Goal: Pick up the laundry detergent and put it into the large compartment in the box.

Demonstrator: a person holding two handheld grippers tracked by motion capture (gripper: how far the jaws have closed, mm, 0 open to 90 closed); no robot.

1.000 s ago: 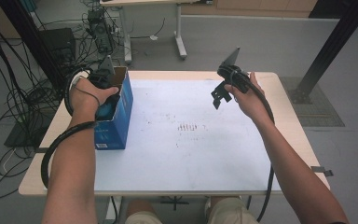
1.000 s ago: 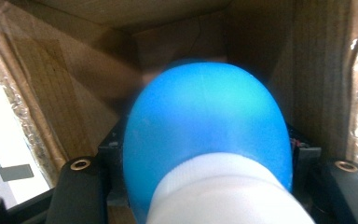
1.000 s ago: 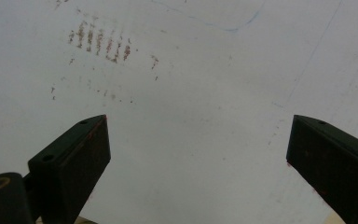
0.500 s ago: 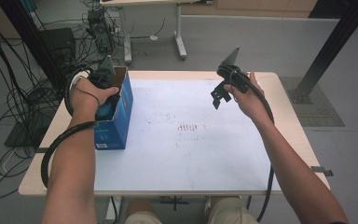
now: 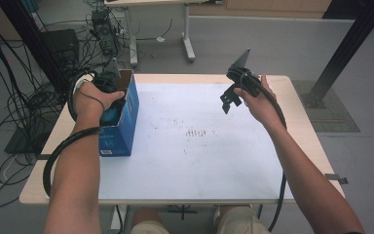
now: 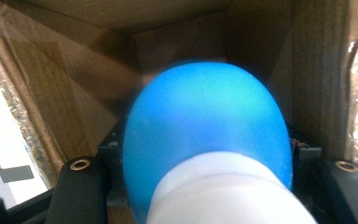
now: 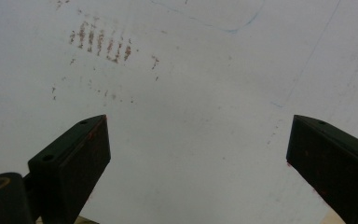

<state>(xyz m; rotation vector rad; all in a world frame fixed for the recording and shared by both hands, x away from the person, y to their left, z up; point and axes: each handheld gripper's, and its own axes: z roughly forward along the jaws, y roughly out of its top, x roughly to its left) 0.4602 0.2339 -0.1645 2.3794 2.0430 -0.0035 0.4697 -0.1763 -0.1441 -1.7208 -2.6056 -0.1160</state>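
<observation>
My left claw [image 5: 111, 105] reaches down into the blue box [image 5: 126, 117] that stands at the left side of the surface [image 5: 185, 161], near its far edge. In the left gripper view my jaws pinch a blue, egg-shaped thing with a white end [image 6: 207, 140]; it sits between them, rounded blue end pointing away from me into the box and white end toward the camera. Around it I see the brown cardboard inner walls of the box [image 6: 65, 79], so the blue thing is inside the opening, held there by me. Whether it touches the bottom of the box I cannot tell. From the high view my left hand [image 5: 95, 97] covers most of the claw, with a glimpse of blue just under my fingers at the box's open top.

My right claw [image 5: 230, 100] hangs above the surface on the right side, well apart from the box. Its jaws stand spread wide with nothing between them; in the right gripper view I look past them straight down onto the white sheet [image 7: 191, 116] that covers the surface. A short row of brownish marks [image 7: 100, 44] shows on that sheet, up and to the left of my left-hand jaw. My right hand [image 5: 255, 100] grips the body of that claw, and its cable trails along my forearm.
</observation>
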